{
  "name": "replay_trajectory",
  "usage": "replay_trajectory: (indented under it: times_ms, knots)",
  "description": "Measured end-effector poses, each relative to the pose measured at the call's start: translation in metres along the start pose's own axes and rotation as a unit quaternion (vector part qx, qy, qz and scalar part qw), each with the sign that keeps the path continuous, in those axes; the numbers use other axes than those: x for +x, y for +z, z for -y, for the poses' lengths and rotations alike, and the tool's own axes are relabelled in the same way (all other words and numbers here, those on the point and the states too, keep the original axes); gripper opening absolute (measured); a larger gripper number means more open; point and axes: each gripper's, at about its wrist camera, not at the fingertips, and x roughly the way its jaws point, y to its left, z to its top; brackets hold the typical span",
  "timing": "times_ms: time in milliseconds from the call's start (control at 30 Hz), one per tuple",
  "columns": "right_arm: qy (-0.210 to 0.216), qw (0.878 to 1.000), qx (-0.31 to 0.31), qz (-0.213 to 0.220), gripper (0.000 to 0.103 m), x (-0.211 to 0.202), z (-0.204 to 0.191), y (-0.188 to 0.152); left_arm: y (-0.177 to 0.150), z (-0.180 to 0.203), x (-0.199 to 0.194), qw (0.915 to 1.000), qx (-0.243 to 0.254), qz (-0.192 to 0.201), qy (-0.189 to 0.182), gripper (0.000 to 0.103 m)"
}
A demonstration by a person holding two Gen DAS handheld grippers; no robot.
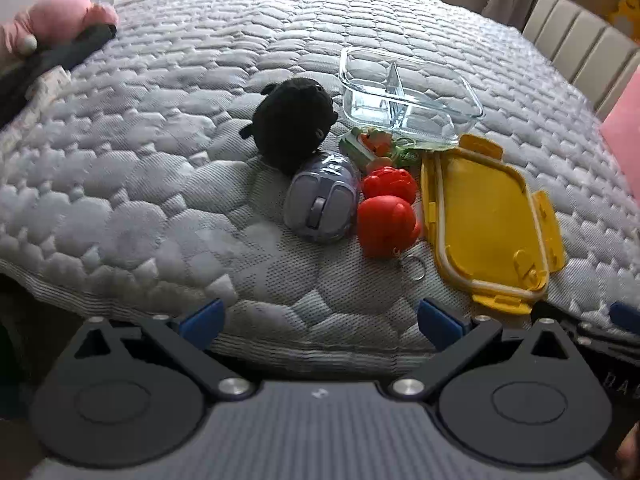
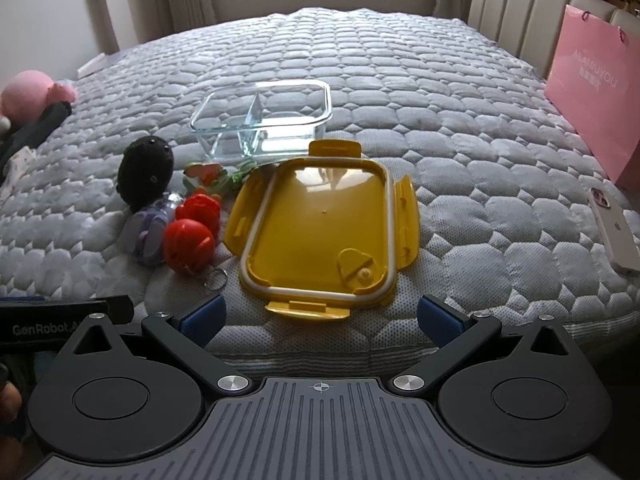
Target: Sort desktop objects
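Observation:
On a grey quilted mattress [image 1: 168, 184] lie a black plush toy [image 1: 294, 124], a lilac computer mouse [image 1: 322, 198], two red keychain toys [image 1: 386, 220] with a metal ring, and a green-orange charm [image 1: 376, 144]. Behind them stands a clear glass divided container [image 1: 404, 96]; its yellow lid [image 1: 486, 220] lies upside down to the right. The same items show in the right wrist view: plush [image 2: 146, 172], mouse [image 2: 148, 232], red toys [image 2: 188, 240], container [image 2: 264, 120], lid [image 2: 320, 232]. My left gripper [image 1: 320, 324] and right gripper [image 2: 320, 320] are both open and empty, near the mattress's front edge.
A pink plush toy [image 2: 28, 94] and a dark folded item [image 2: 36, 128] lie at the far left. A pink paper bag [image 2: 596, 92] stands at the right by the padded headboard [image 2: 516, 20]. A white phone [image 2: 614, 228] lies at the right edge.

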Motion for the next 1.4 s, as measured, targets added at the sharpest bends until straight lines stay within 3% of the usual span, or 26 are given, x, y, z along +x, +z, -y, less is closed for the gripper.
replay_trajectory:
  times_ms: [133,467,633,733,867,1000,1167,1200,1233,1267,1400]
  knots:
    - [-0.003,1.000,-0.001,0.001,0.103,0.005,0.001,0.003,0.003,-0.011,0.012,0.9994,-0.022,0.004,-0.027,0.103]
    - [0.040,0.999,0.008,0.008,0.103,0.028,0.006,0.019,0.026,-0.019,0.038,0.9991,0.003,-0.020,0.036,0.103]
    - [0.106,0.994,0.034,-0.018,0.103,0.046,0.007,0.039,0.042,-0.020,0.039,0.9975,0.027,-0.020,0.062,0.103]
    - [0.121,0.992,0.024,-0.032,0.103,0.054,0.001,0.050,0.050,-0.030,0.038,0.9986,0.019,-0.028,0.040,0.103]
    - [0.177,0.981,0.039,-0.073,0.103,0.070,-0.007,0.065,0.057,-0.034,0.033,0.9985,0.024,-0.035,0.035,0.103]
    - [0.177,0.978,0.042,-0.102,0.103,0.086,-0.021,0.073,0.056,-0.034,0.029,0.9974,0.047,-0.040,0.038,0.103]
    - [0.178,0.974,0.046,-0.133,0.102,0.102,-0.035,0.077,0.050,-0.033,0.033,0.9962,0.060,-0.061,0.013,0.103]
    - [0.179,0.973,0.047,-0.140,0.100,0.106,-0.038,0.077,0.049,-0.032,0.034,0.9961,0.062,-0.062,0.012,0.103]
    - [0.179,0.972,0.048,-0.146,0.078,0.109,-0.040,0.078,0.049,-0.031,0.035,0.9960,0.063,-0.062,0.012,0.103]
    - [0.179,0.971,0.049,-0.152,0.043,0.112,-0.043,0.079,0.048,-0.031,0.035,0.9959,0.064,-0.062,0.011,0.103]
    - [0.180,0.966,0.051,-0.177,0.050,0.125,-0.054,0.082,0.048,-0.029,0.037,0.9958,0.065,-0.064,0.008,0.103]
